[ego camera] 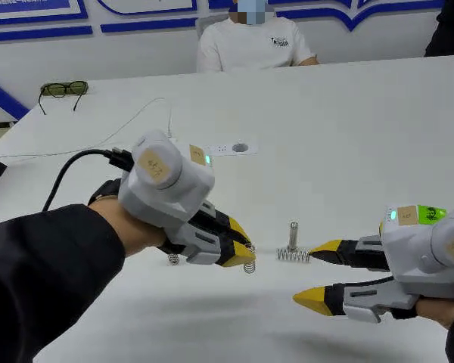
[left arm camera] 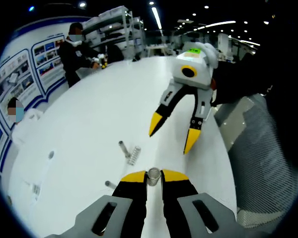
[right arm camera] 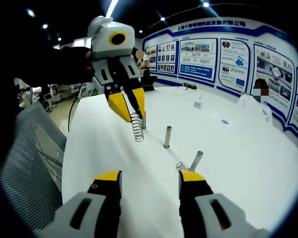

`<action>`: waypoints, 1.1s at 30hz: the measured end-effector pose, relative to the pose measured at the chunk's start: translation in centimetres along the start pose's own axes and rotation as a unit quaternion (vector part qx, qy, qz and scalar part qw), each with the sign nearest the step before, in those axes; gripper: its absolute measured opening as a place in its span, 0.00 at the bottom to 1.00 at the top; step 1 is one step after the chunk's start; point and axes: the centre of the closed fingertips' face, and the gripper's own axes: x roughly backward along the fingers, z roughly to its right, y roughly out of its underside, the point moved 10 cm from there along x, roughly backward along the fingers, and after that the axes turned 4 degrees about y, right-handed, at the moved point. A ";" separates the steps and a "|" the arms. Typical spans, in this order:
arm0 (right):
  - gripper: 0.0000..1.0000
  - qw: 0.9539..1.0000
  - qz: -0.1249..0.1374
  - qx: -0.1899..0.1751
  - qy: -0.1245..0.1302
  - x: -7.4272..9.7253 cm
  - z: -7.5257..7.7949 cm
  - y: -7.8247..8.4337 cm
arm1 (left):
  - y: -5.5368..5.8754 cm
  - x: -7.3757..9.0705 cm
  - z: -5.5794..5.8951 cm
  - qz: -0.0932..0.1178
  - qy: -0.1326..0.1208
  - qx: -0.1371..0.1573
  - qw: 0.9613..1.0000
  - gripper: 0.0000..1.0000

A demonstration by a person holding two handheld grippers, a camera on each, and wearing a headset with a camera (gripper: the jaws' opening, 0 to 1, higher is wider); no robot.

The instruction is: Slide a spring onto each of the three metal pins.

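My left gripper is shut on a small steel spring, which hangs upright from its yellow tips just above the white table. In the left gripper view the spring is pinched end-on between the jaws. An upright metal pin stands to its right, with a second spring lying at its foot. My right gripper is open and holds nothing, its tips just right of that pin. The right gripper view shows two bare pins, the lying spring and the held spring. Another pin stands near my left jaws.
A person in a white shirt sits at the table's far side. Dark glasses lie at the back left, and a thin cable and a small white plate lie mid-table. A mesh chair stands beside the table edge.
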 end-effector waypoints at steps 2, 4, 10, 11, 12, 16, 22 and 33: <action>0.51 1.000 0.001 -0.008 0.006 0.2 0.3 0.1 | 0.1 0.2 -0.5 -0.001 -0.003 0.007 1.000 0.10; 0.56 1.000 0.002 -0.018 0.017 0.4 0.7 0.2 | 0.2 0.3 -0.9 -0.004 -0.007 0.010 1.000 0.10; 0.65 0.999 0.004 -0.034 0.033 0.7 1.3 0.4 | 0.2 0.6 -1.9 -0.009 -0.013 0.016 1.000 0.10; 0.67 0.999 0.003 -0.038 0.036 0.7 1.4 0.5 | 0.2 0.7 -2.1 -0.010 -0.015 0.017 1.000 0.10; 0.68 0.998 0.002 -0.042 0.036 0.7 1.5 0.6 | 0.2 0.7 -2.2 -0.011 -0.016 0.019 1.000 0.10; 0.71 0.998 -0.001 -0.046 0.039 0.7 1.6 0.8 | 0.3 1.1 -3.1 -0.011 -0.025 0.026 0.999 0.10; 0.71 0.998 -0.002 -0.046 0.041 0.7 1.7 0.8 | 0.2 1.7 -4.4 -0.004 -0.038 0.040 0.998 0.10; 0.71 0.998 -0.005 -0.047 0.046 0.8 1.9 1.0 | 0.0 1.4 -6.2 -0.003 -0.044 0.059 0.997 0.10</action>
